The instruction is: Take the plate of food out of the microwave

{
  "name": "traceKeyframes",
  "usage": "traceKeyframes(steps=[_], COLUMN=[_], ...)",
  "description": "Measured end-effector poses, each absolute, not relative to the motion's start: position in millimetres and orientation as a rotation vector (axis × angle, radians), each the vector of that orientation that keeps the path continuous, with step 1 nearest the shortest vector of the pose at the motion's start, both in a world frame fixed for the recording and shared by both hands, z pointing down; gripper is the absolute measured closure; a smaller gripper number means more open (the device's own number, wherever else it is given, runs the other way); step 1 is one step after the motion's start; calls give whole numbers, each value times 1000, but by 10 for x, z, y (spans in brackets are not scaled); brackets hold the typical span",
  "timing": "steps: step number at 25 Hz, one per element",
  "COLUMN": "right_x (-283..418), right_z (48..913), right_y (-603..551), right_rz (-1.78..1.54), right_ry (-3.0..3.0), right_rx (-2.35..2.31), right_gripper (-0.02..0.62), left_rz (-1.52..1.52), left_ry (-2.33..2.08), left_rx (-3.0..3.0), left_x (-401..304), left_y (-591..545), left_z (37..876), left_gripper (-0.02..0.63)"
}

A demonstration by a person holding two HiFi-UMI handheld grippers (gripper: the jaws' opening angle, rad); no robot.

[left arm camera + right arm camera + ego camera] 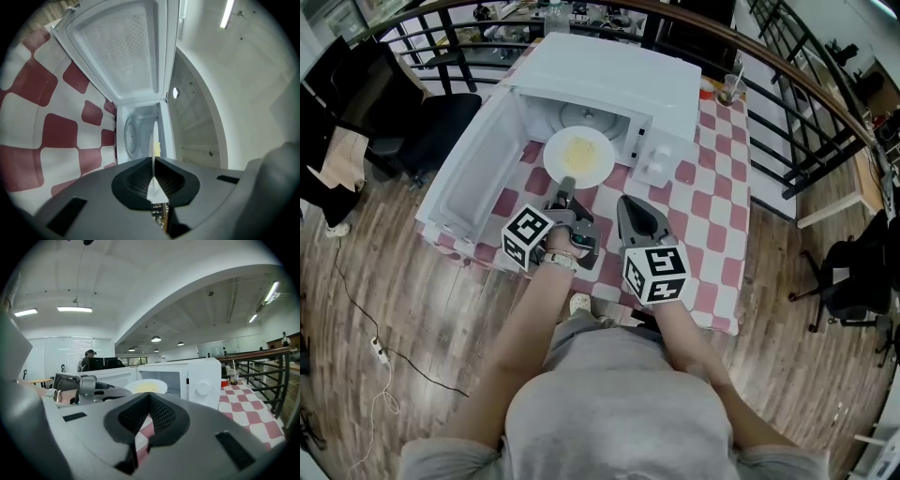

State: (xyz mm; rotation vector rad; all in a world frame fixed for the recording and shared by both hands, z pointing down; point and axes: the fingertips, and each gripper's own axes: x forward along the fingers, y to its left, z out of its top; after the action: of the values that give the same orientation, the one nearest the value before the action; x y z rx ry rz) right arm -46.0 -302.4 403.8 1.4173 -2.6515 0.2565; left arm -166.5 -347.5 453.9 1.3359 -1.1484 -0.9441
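Note:
The white microwave [623, 82] stands on the checked table with its door [476, 161] swung open to the left. A white plate [579, 155] of yellow food hangs just in front of the opening. My left gripper [565, 186] is shut on the plate's near rim. In the left gripper view the plate [155, 152] shows edge-on, clamped in the gripper [153, 180], with the oven's turntable [131, 136] behind it. My right gripper [624, 202] hovers to the right of the left one, shut and holding nothing. From the right gripper [149, 401] I see the plate [146, 386] before the microwave [199, 378].
The red and white checked table [717, 192] has its front edge close to the person. A cup with a straw [729, 90] stands behind the microwave at the right. Dark railings [811, 112] curve round the table; a black chair [431, 127] stands at the left.

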Motion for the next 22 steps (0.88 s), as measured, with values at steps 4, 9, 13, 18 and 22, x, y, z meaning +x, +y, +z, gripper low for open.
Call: traceKeyframes(steps=[4,9,13,18,22], right_x=[-441,-458,-492,-556,-553], right_z=[4051,4015,3997,3935,3905], right_y=[-3020,-3022,-2983,-2923,-2918], right_rz=[250,229,212,141,124], right_ry=[-2653,-2669,-2681,-2703,-2714], right_rx=[1423,1423,1405,1363,1358], right_gripper=[571,571,571,571,571], left_rz=[-965,-976,-1007,-1033,-1036], left_ry=[-1161,-1181,-1169,-1152,-1149], left_rx=[1349,1370,1373,1377,1391], left_x=[-1630,-1625,-1608,-1559,-1540], left_y=[-3397,-3337,-3257,-3158,-3136], left_z=[4496,4479,4455,4431,4407], left_gripper=[589,589,589,588,588])
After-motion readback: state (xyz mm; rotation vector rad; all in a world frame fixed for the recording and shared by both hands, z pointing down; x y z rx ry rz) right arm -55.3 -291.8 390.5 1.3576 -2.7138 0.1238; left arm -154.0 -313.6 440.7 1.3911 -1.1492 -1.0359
